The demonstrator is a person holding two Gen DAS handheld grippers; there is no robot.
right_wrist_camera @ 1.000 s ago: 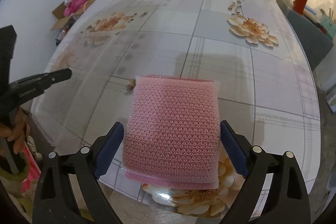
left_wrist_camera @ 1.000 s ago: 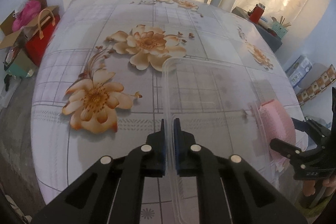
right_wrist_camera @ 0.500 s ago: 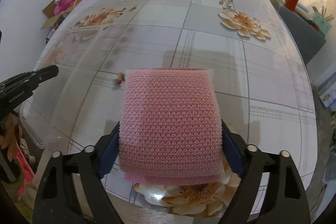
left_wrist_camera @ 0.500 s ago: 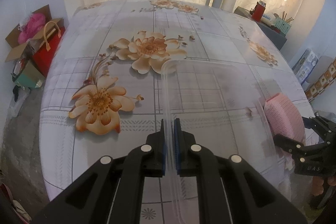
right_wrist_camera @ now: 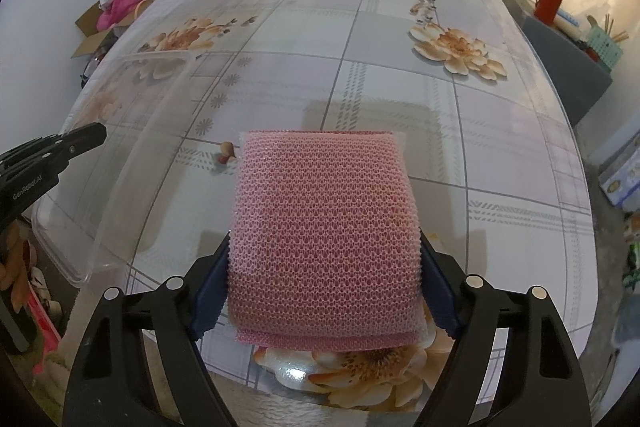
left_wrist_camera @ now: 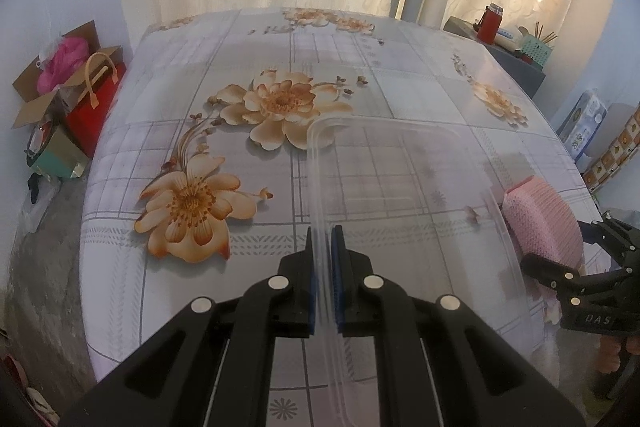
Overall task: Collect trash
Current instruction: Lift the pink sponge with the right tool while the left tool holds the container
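Closing in since a second ago, the right gripper (right_wrist_camera: pixel 324 291) pinches the pink mesh foam sleeve (right_wrist_camera: pixel 324 235) above the floral table (right_wrist_camera: pixel 500 155), while the "GenRobot.AI"-marked left gripper (left_wrist_camera: pixel 323 267) stays clamped on the clear plastic container (left_wrist_camera: pixel 400 195) rim.

My left gripper (left_wrist_camera: pixel 323 247) is matte black plastic: two angular arms with triangular cut-outs, four round silver screw heads across the knuckles, and thin blue ribbed pads (left_wrist_camera: pixel 311 283) lining the inner faces of its fingers. My right gripper (right_wrist_camera: pixel 324 267) is built the same way, with black arms, silver screws and dark blue pads (right_wrist_camera: pixel 208 295). White lettering marks each body's side.
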